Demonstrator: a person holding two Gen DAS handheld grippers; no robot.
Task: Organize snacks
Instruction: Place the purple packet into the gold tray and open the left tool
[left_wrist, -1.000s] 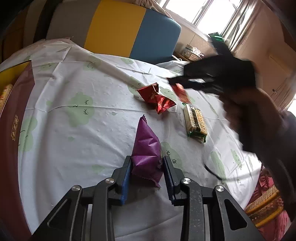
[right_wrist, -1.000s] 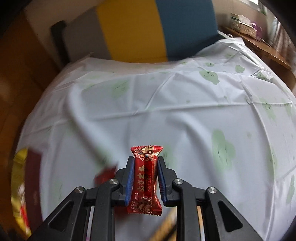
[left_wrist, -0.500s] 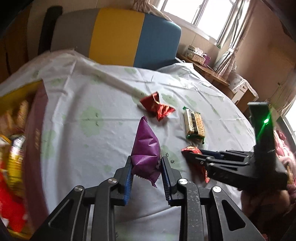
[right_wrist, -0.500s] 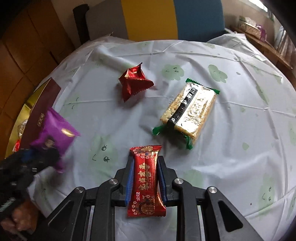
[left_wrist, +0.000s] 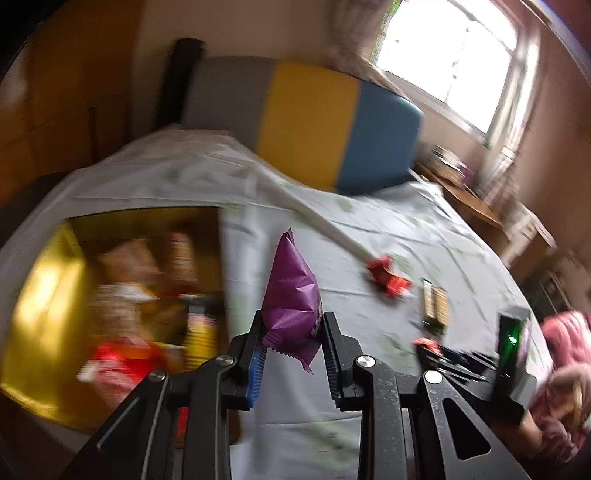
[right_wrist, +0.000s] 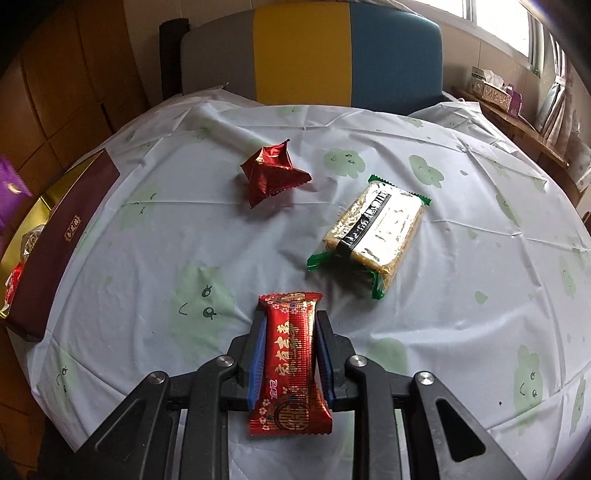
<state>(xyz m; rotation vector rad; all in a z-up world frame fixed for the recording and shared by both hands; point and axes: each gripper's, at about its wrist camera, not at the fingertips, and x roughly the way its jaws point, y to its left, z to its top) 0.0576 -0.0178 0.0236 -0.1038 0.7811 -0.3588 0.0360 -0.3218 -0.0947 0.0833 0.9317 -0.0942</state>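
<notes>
Two claws, both clenched. Table (right_wrist: 461, 295) under white cloth; gift box (right_wrist: 55, 240) at its nine o'clock edge. Biscuit pack (right_wrist: 373, 236) at two o'clock, crumpled red wrapper (right_wrist: 271, 175) at twelve. Left gripper (left_wrist: 291, 343) clamps purple packet (left_wrist: 291, 295) beside the box; right gripper (right_wrist: 290, 350) clamps red bar (right_wrist: 290, 362) above the cloth.

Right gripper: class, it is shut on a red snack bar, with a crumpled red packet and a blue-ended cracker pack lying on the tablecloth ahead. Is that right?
One detail is wrong: the cracker pack has green ends, not blue, as the right wrist view shows. The right gripper is shut on the red snack bar, and the crumpled red packet lies on the tablecloth.
</notes>
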